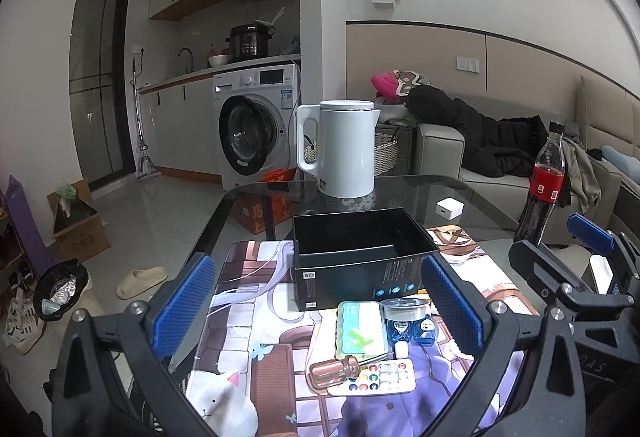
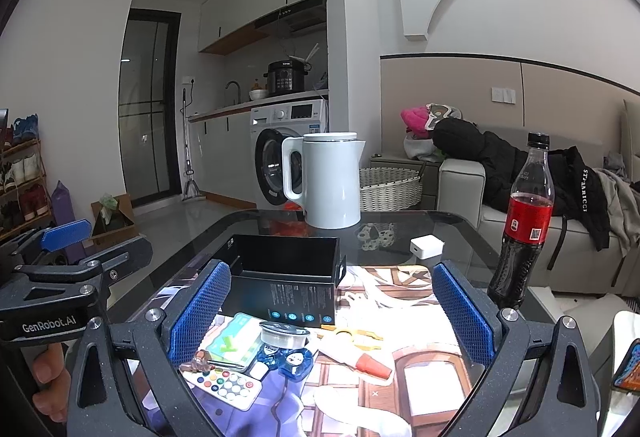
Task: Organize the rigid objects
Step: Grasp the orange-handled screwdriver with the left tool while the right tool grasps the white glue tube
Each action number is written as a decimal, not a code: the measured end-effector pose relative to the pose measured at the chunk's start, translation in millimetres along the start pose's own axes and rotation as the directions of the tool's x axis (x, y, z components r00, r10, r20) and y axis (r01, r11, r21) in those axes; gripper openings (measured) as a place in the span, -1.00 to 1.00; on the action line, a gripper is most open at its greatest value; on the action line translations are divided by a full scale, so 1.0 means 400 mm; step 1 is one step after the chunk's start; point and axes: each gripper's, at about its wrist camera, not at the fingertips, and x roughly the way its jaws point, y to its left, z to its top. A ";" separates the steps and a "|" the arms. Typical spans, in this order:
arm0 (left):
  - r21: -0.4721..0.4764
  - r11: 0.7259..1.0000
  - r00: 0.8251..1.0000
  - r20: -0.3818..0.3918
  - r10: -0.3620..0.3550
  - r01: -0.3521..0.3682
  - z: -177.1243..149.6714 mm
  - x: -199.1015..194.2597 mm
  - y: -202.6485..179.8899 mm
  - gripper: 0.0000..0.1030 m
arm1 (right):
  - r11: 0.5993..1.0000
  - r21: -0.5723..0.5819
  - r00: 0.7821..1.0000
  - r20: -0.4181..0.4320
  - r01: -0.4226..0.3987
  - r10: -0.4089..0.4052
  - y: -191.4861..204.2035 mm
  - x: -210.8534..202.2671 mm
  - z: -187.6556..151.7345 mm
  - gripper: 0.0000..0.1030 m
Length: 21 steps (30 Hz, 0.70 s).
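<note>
An open black box (image 1: 360, 249) stands on the printed mat (image 1: 248, 301); it also shows in the right wrist view (image 2: 286, 277). In front of it lie a green case (image 1: 362, 329), a clear round tin (image 1: 404, 307), blue bottles (image 1: 412, 331), a white remote (image 1: 380, 379) and a brown vial (image 1: 334, 369). A red-tipped tube (image 2: 356, 355) lies right of them. My left gripper (image 1: 320, 313) is open and empty above these items. My right gripper (image 2: 332, 313) is open and empty over the same cluster.
A white kettle (image 1: 340, 149) stands at the far side of the glass table (image 1: 460, 193). A cola bottle (image 2: 524, 225) stands at the right edge, a white cube charger (image 2: 426, 247) near it. A sofa and basket lie beyond.
</note>
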 end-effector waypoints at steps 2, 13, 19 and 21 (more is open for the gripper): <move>-0.011 1.000 1.000 -0.002 -0.007 0.007 0.010 0.004 0.004 1.00 | 1.000 -0.003 1.000 -0.004 0.002 -0.002 -0.002 0.004 0.004 0.99; 0.027 0.998 0.971 -0.235 -0.052 0.060 0.063 0.119 0.012 1.00 | 0.998 -0.041 0.991 -0.128 -0.038 0.032 -0.051 0.102 0.104 0.99; 0.049 0.998 0.913 -0.408 -0.004 0.026 0.035 0.199 0.023 1.00 | 0.998 -0.016 0.948 -0.315 -0.053 0.045 -0.089 0.208 0.105 0.99; 0.062 0.996 0.888 -0.459 -0.030 0.066 0.014 0.219 0.025 1.00 | 0.997 -0.043 0.917 -0.397 -0.069 0.047 -0.089 0.248 0.084 0.97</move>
